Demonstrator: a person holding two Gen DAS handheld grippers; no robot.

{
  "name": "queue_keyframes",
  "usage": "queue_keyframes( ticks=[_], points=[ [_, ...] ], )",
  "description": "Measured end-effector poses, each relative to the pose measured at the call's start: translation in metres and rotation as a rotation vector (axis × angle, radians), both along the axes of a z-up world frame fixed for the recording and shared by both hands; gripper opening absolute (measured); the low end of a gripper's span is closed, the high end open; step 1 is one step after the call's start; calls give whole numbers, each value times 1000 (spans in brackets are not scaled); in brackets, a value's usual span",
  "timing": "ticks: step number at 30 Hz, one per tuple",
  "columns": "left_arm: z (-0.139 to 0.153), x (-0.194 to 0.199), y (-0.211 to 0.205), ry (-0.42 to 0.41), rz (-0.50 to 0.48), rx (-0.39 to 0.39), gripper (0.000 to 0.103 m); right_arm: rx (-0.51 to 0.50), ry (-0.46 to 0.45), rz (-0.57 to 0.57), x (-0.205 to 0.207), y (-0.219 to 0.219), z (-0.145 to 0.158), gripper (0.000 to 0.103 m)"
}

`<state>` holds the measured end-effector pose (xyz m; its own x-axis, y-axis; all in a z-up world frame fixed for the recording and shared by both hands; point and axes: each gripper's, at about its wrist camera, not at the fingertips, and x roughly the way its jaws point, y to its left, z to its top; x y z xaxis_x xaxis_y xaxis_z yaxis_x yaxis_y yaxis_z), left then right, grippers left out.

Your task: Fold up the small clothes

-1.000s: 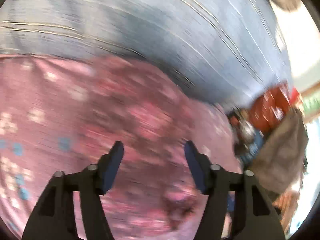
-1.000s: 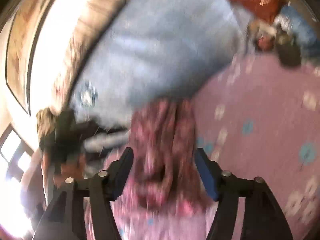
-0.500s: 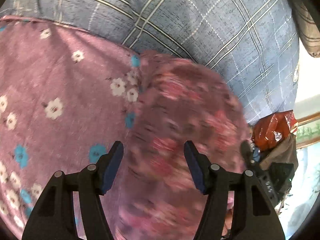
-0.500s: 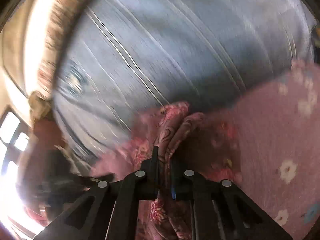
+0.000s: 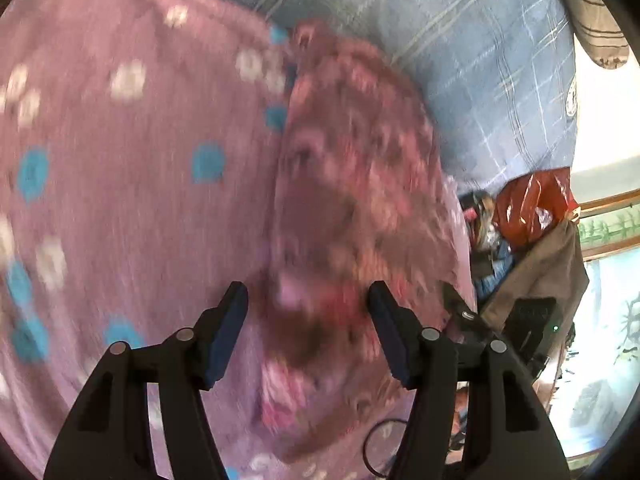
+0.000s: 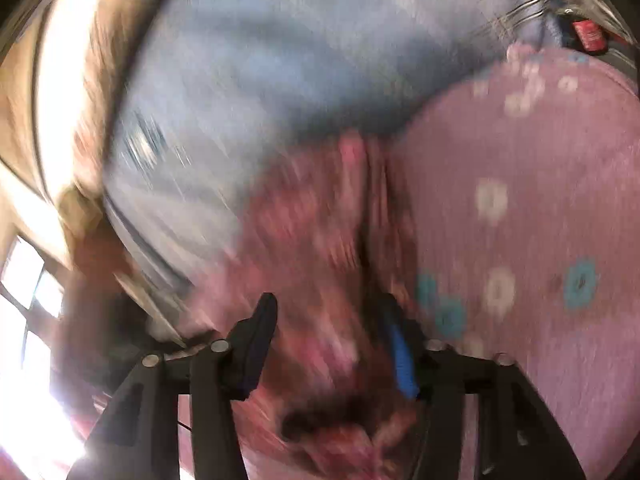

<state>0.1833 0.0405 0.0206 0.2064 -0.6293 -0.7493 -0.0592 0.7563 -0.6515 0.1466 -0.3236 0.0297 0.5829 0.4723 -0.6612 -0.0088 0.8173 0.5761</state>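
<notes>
A small pink-and-maroon floral garment [image 5: 352, 184] lies on a mauve bedsheet [image 5: 120, 168] with white and teal flowers. In the left wrist view my left gripper [image 5: 308, 312] is open, its fingers apart just above the garment's near end. In the right wrist view the same garment [image 6: 320, 240] lies bunched with a fold down its middle, and my right gripper [image 6: 332, 340] is open over it, holding nothing. Both views are blurred by motion.
A blue checked blanket [image 5: 460, 40] lies beyond the garment and also shows in the right wrist view [image 6: 280, 60]. A red plastic bag [image 5: 532, 204] and brown cloth [image 5: 548, 280] sit off the bed's right side. A bright window [image 6: 24, 300] is at left.
My right gripper was shut on the garment half a second ago and has now opened, letting it go. The left gripper stayed open and moved closer over the garment.
</notes>
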Motion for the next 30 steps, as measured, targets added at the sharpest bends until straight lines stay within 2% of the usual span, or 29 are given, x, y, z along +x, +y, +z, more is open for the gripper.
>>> queue_keyframes(
  ticks=[2, 3, 4, 7, 8, 9, 10, 11, 12, 14, 15, 16, 17, 19, 20, 21, 24, 25, 27, 30],
  points=[
    [3, -20, 0, -19, -3, -8, 61, 39, -104, -6, -16, 0, 19, 12],
    [4, -26, -1, -44, 7, 35, 61, 59, -158, -35, -25, -4, 27, 12],
    [3, -29, 0, -61, 6, 71, 61, 47, -172, -64, -30, -7, 26, 12],
    [7, -32, 0, -80, -16, 129, 60, -51, 19, -74, -16, -8, -12, 17],
    [12, -35, 0, -67, -10, 141, 60, -4, 3, -102, -22, -15, -9, 19],
    [15, -37, -9, -73, -10, 137, 57, 37, -8, -118, -28, -20, -4, 27],
    [21, -42, -9, -94, -19, 136, 57, 84, -38, -143, -38, -26, 5, 27],
    [23, -44, -18, -106, -22, 147, 57, 102, -57, -143, -42, -26, 8, 31],
    [24, -49, -20, -115, -21, 162, 58, 110, -77, -126, -49, -26, 13, 42],
    [18, -55, -24, -102, -27, 168, 58, 69, -70, -98, -61, -17, 9, 50],
    [11, -56, -29, -74, -30, 183, 58, 10, -36, -65, -60, -10, 2, 40],
    [7, -58, -35, -79, -23, 194, 58, -61, 4, -28, -65, -7, -6, 22],
    [11, -62, -36, -106, -17, 214, 58, -97, 16, -6, -68, -6, -10, 9],
    [14, -71, -43, -134, -34, 266, 58, 19, -74, -42, -80, -16, -2, 9],
    [13, -74, -47, -144, -40, 290, 58, 91, -100, -70, -84, -25, 0, 8],
    [11, -76, -50, -152, -46, 311, 58, 120, -88, -101, -84, -32, -6, 8],
    [12, -78, -55, -181, -63, 369, 58, 24, 53, -99, -71, -28, -39, 9],
    [13, -79, -59, -187, -71, 391, 58, 52, 31, -113, -74, -30, -40, 9],
    [14, -80, -66, -198, -78, 412, 59, 59, 40, -121, -73, -30, -34, 18],
    [15, -79, -65, -195, -75, 407, 59, -7, 10, -138, -74, -26, -22, 18]
  ],
)
